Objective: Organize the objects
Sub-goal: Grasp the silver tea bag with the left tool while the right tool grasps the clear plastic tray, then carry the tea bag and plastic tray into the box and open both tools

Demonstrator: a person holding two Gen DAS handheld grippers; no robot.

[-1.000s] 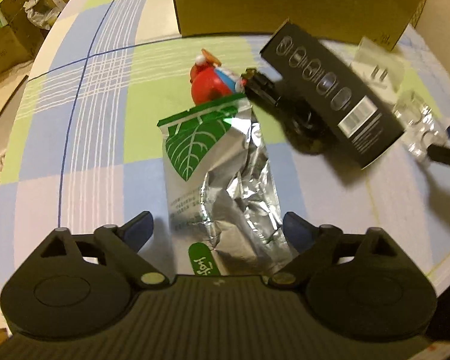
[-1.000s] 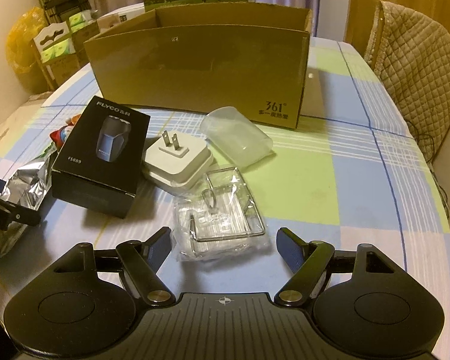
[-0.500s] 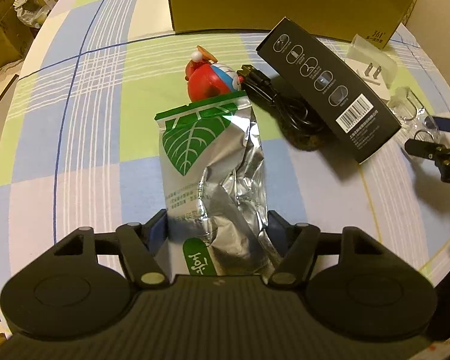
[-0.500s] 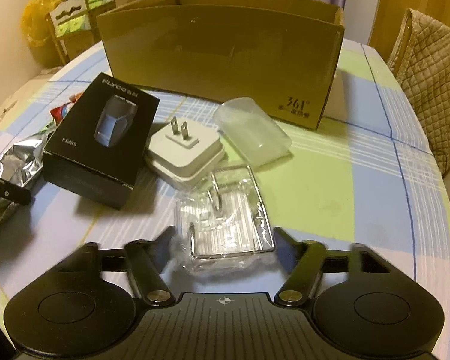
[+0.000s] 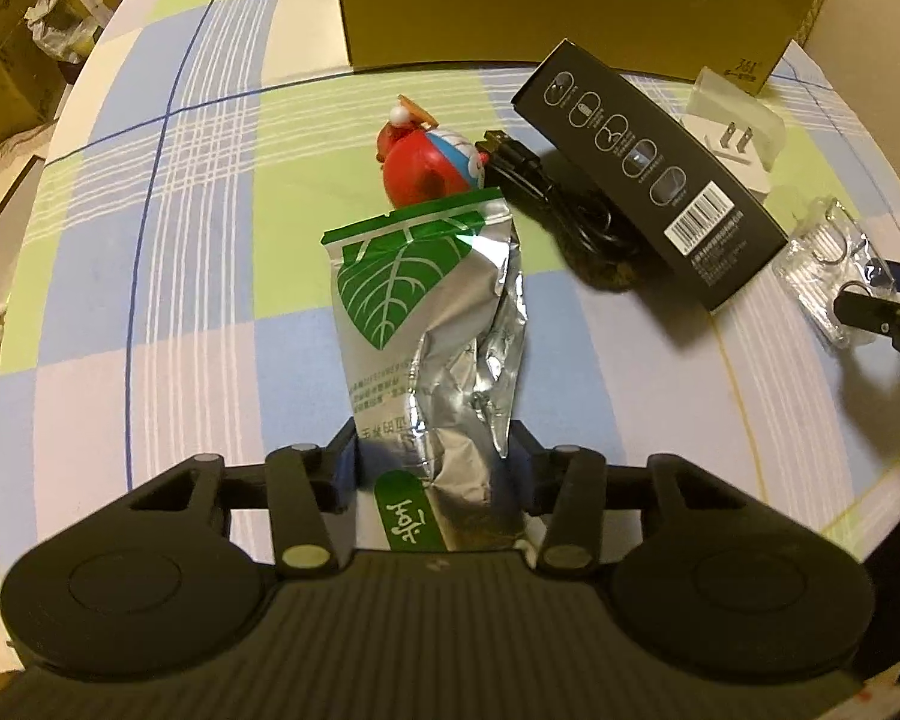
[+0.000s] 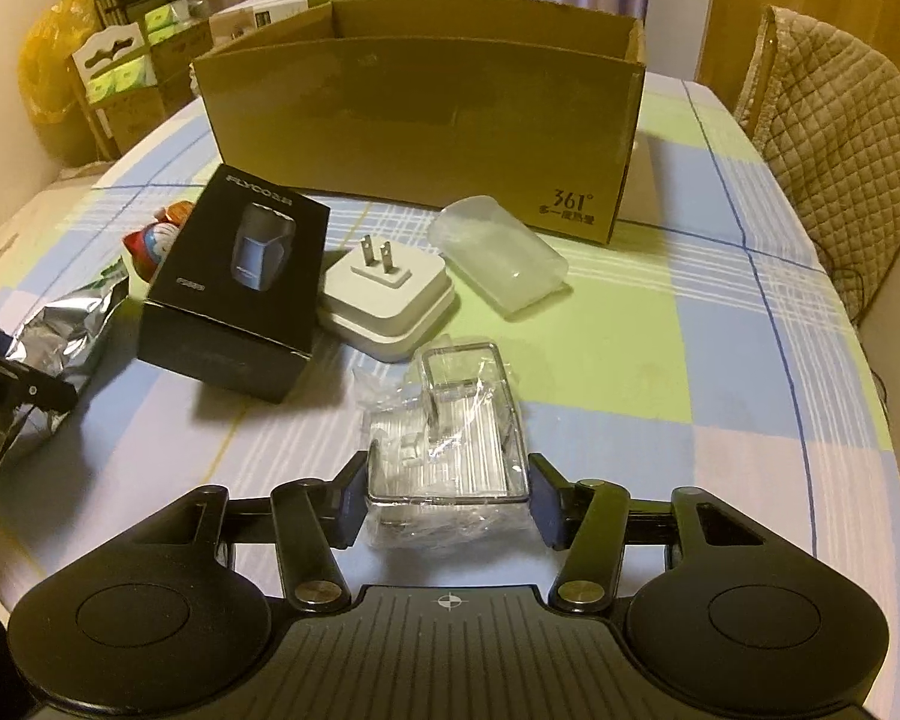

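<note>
Both tongs pinch: left (image 5: pixel 435 468) on foil pouch (image 5: pixel 432 324); right (image 6: pixel 448 495) on clear packet (image 6: pixel 450 426).

Checked tablecloth (image 6: pixel 720 312), quilted chair (image 6: pixel 840 138) beside it — stacked cartons (image 6: pixel 132 78) behind.

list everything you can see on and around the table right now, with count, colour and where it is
foil pouch: 1, silver with green leaf print, near left of the table, its near end between the left gripper's fingers
toy figure: 1, red, blue and white, just beyond the pouch
cable: 1, black, coiled between the toy and the black box
black box: 1, black, centre-left
plug adapter: 1, white, prongs up, right of the black box
plastic cover: 1, translucent, right of the adapter
clear case: 1, transparent, in crinkled wrap, between the right gripper's fingers
cardboard box: 1, brown, open top, far side
tablecloth: 1, blue, green and white checks
chair: 1, beige quilted, far right
left gripper: black, closed on the pouch
right gripper: black, around the case
</note>
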